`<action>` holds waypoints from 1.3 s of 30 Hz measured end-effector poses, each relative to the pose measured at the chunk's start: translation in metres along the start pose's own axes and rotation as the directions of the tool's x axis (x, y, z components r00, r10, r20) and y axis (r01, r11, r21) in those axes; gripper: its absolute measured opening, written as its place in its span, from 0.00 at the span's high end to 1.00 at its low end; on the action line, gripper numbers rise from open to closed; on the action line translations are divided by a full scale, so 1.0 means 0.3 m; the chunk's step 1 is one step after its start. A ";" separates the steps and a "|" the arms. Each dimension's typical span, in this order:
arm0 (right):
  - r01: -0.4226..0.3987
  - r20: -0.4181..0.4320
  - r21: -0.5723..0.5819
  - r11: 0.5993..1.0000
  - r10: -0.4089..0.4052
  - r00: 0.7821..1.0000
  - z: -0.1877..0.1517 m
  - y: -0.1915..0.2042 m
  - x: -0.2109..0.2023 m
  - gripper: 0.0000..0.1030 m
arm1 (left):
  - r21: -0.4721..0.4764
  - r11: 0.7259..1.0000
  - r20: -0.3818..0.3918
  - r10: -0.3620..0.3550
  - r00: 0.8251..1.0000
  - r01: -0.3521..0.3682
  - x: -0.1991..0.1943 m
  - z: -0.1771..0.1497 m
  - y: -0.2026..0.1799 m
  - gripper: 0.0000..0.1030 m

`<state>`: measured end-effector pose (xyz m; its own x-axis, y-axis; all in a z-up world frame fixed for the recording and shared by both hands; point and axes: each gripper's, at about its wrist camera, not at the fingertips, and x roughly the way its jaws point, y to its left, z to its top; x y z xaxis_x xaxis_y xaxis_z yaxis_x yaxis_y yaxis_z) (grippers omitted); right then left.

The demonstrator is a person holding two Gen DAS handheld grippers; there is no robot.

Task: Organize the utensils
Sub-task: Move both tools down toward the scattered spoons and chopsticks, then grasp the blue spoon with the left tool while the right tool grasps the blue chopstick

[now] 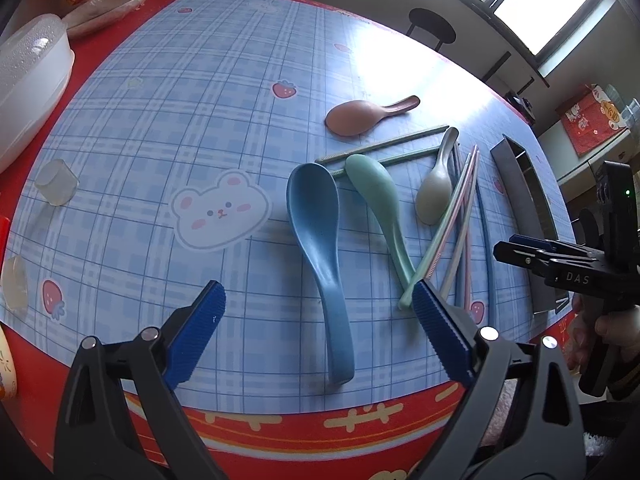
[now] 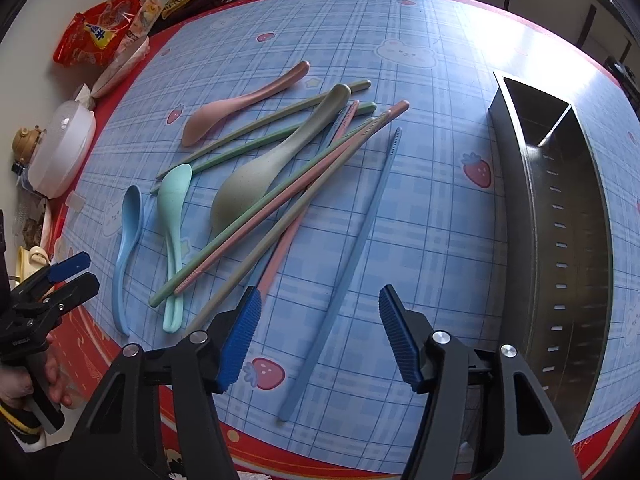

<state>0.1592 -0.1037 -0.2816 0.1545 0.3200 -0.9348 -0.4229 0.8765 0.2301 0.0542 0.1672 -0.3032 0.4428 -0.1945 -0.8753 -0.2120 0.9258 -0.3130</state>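
Blue plaid vinyl with cartoon bears and strawberries covers the tabletop (image 2: 432, 216), edged in red. Daylight from a window (image 1: 532, 0) glares off its far side, where a dark stool (image 1: 432, 26) stands.

Utensils lie loose in the middle. A blue spoon (image 1: 320, 248) and a mint spoon (image 1: 380, 208) lie side by side, a pink spoon (image 1: 360, 116) sits farther off, and a grey-green spoon (image 2: 272, 164) rests across a tangle of green, pink and blue chopsticks (image 2: 304, 184). One blue chopstick (image 2: 348, 268) lies apart from the heap, nearer the metal caddy (image 2: 560, 240), which rests on its side at the right with its divided opening showing.

Along the left edge are a white lidded container (image 2: 64, 148) and snack bags (image 2: 100, 32).

Left claw (image 1: 318, 330) hangs wide open above the blue spoon's handle, holding nothing. Right claw (image 2: 320, 338) is wide open too, straddling the lone blue chopstick above the tabletop, also gripping nothing.
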 end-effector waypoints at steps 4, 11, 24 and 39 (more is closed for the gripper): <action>-0.028 -0.007 -0.011 1.000 0.028 1.000 -0.004 0.002 0.014 0.42 | -0.006 0.999 -0.006 0.039 0.999 -0.039 0.020 -0.001 0.008 0.10; 0.025 0.025 -0.021 0.999 -0.024 0.999 0.012 -0.007 0.022 0.58 | -0.023 1.000 -0.028 -0.015 0.999 0.015 0.039 -0.005 0.008 0.41; 0.093 0.066 -0.026 0.995 -0.091 0.994 0.058 -0.028 0.066 0.64 | -0.037 0.997 -0.044 -0.065 0.997 0.063 0.087 0.006 -0.024 0.86; 0.045 0.038 0.026 0.999 -0.045 0.998 0.003 -0.054 0.050 0.93 | -0.001 0.997 -0.097 -0.079 0.992 0.079 0.163 -0.006 -0.084 0.88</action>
<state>0.1693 -0.1128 -0.2990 0.2072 0.2931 -0.9334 -0.3919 0.8990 0.1954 0.0796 0.1338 -0.3388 0.3714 -0.2975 -0.8795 -0.1775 0.9071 -0.3818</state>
